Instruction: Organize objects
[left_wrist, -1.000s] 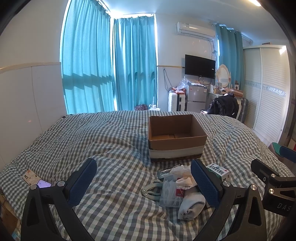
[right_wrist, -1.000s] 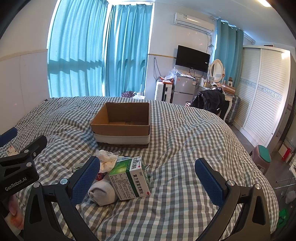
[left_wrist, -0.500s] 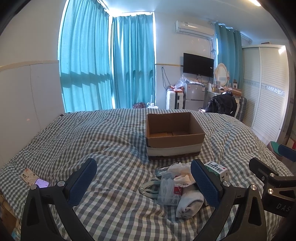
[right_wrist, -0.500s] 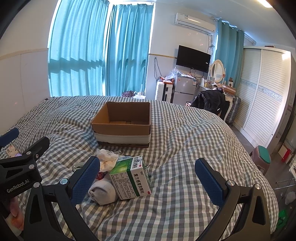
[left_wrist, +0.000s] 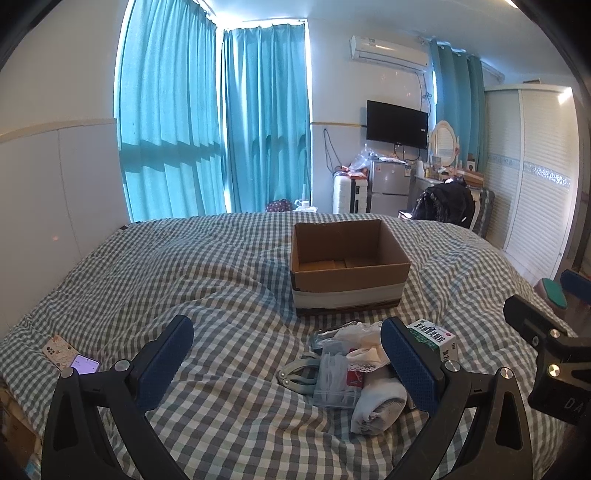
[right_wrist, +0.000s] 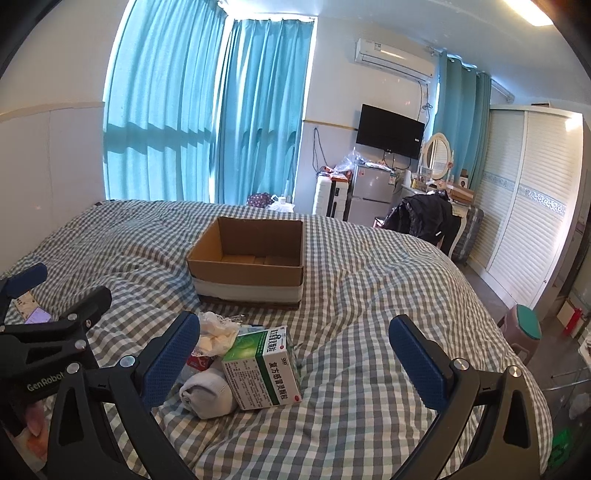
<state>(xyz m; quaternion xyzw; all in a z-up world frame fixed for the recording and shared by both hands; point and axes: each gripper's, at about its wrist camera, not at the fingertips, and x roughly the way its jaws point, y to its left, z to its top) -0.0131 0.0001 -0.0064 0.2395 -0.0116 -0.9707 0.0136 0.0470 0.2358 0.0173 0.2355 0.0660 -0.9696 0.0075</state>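
Checkered bed (right_wrist: 369, 280), open cardboard box (right_wrist: 247, 266) mid-bed, medicine box (right_wrist: 264, 367) near, left claw (left_wrist: 286, 360) and right claw (right_wrist: 295, 358) spread wide, holding nothing

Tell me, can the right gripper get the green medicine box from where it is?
Probably yes. The right gripper is open and holds nothing, and the medicine box lies just ahead, between its fingers, on top of the bed. Only the rolled sock leans against it.
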